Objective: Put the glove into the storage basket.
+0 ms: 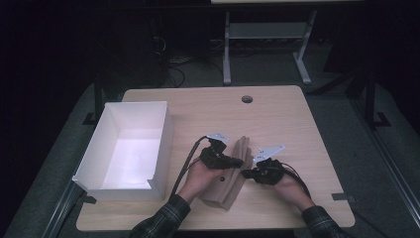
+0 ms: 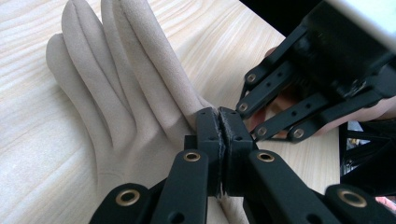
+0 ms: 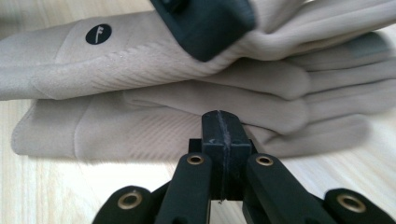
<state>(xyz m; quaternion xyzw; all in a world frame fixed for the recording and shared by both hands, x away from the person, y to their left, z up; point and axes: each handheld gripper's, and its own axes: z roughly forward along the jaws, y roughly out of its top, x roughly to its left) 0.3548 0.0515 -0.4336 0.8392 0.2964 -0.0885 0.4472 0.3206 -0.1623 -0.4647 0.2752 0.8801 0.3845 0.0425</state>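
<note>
High view, beige gloves (image 1: 232,179) between both hand-held grippers, left (image 1: 236,162) and right (image 1: 246,173) pressed together

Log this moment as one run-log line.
scene: beige gloves stacked on table | left tool: shut, at upper glove | right tool: shut, by lower glove | white box: left

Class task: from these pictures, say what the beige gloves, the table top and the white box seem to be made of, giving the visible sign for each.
Gloves: soft matte fabric, probably suede-like knit; fuzzy nap, stitched ribbing.
Table top: pale wood or wood-look laminate; grain lines, smooth finish.
White box: thin stiff board or plastic, cannot tell; flat matte walls.
</note>
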